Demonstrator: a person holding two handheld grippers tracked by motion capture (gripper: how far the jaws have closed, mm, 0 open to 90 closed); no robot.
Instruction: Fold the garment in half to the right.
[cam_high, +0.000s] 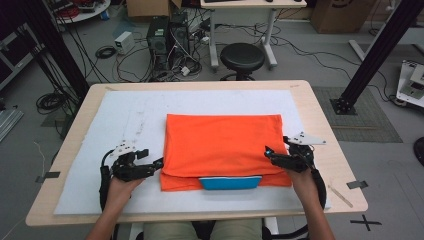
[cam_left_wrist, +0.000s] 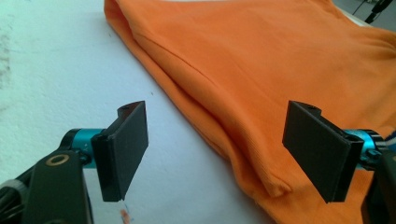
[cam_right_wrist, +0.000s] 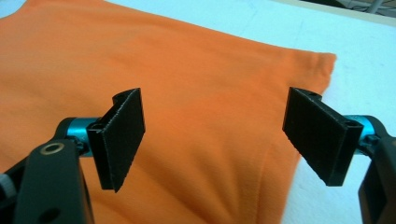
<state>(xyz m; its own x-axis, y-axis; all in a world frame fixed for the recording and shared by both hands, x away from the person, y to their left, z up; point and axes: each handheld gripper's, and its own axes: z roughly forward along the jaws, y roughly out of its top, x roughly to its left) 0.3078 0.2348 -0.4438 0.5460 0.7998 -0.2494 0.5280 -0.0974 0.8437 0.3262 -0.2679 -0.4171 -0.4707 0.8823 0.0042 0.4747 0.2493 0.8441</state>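
Centre frame in the high view, a folded orange shirt (cam_high: 223, 150) lies on a white mat (cam_high: 125, 115) over the wooden table (cam_high: 65, 150), a blue board (cam_high: 230, 182) poking from its near edge. Left gripper (cam_high: 159, 163) and right gripper (cam_high: 268, 153) flank its sides, jaws spread, pinching nothing. Behind stand a black stool (cam_high: 242, 57) and computer tower (cam_high: 167, 37) among floor cables. The left gripper view reveals the shirt's layered fold edge (cam_left_wrist: 243, 154).

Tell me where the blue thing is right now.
In the high view, the blue thing lies at the orange cloth's near edge, centred between the left tool and right tool.
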